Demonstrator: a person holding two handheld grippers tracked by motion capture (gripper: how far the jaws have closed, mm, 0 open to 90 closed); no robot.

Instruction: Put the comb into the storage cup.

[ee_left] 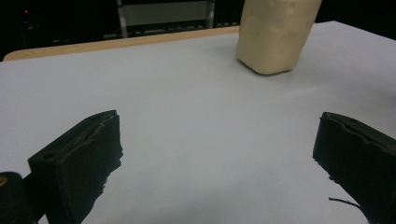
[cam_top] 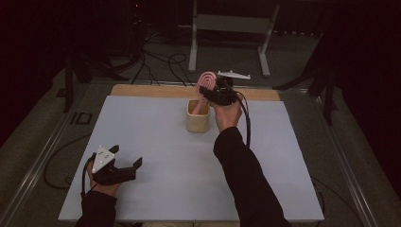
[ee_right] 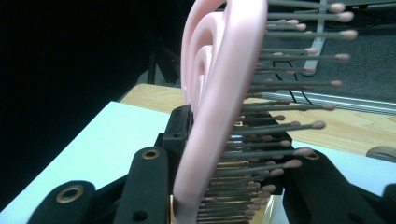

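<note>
Your right claw grips the pink hairbrush, handle already in the beige cup; release left. Left claw gapes wide, idle on worktop.

**Arm and gripper pose**

Left gripper rests low at the near-left of the table, held in the left hand; jaws stand wide apart with nothing between them (confirmed in the left gripper view). Left forearm enters short from the bottom edge. Right arm is stretched forward across the table, dark sleeve to the wrist, right hand raised. Right gripper is clamped, jaws drawn in on what they hold.
</note>
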